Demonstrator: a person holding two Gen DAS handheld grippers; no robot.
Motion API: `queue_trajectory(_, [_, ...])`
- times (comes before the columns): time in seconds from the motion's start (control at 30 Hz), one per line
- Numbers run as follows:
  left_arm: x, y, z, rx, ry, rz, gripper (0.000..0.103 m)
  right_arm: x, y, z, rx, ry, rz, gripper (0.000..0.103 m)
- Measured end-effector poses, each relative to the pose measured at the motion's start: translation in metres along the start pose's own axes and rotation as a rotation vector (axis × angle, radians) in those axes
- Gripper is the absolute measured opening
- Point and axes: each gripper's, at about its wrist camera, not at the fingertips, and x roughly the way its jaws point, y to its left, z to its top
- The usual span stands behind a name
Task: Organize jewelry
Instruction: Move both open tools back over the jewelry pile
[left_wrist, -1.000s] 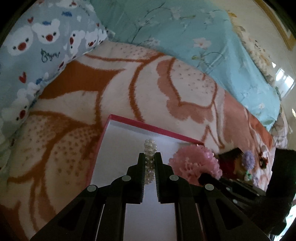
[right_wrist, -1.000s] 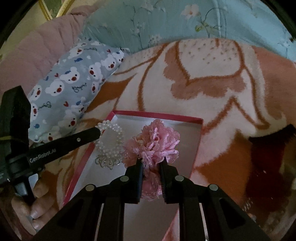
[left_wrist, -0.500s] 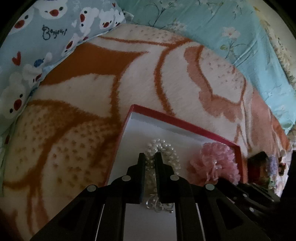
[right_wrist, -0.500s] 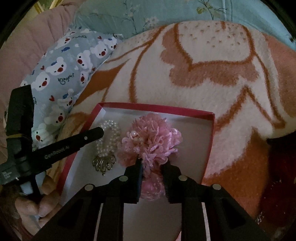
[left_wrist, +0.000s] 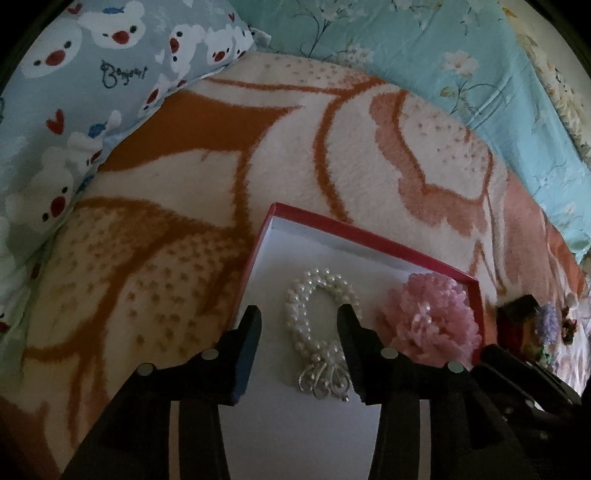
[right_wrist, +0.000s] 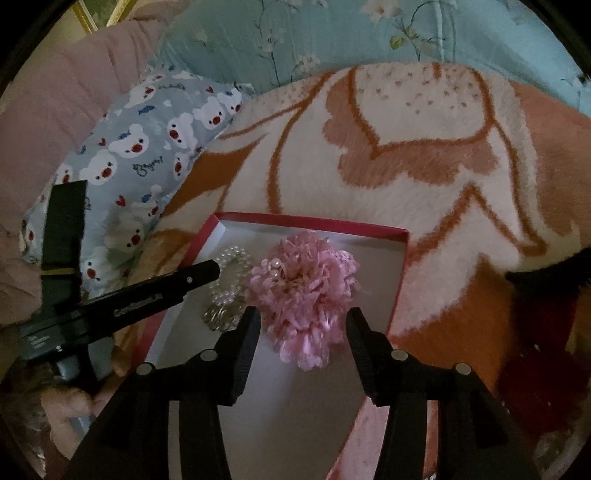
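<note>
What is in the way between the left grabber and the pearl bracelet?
Nothing visible. The left gripper is open, and the pearl bracelet lies right between its fingers in the red box, beside the pink flower.

One pearl bracelet, one pink flower, one box.

Dim, murky foreground; brighter top; fisheye-warped edges.

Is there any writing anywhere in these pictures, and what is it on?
"Bonjour": dark script on the bear-print pillow, seen again in the right view.
Pale lettering on the arm of the left tongs: too blurred to read.
Small label near its handle: too blurred to read.
</note>
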Motion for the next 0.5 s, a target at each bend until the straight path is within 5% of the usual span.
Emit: queue_trajectory(0.5, [-0.068, -0.040, -0.036, 0.058, -0.029, -0.067, 0.059, -0.083, -0.063, -0.042, 0.125, -0.055, -0.063, 0.057])
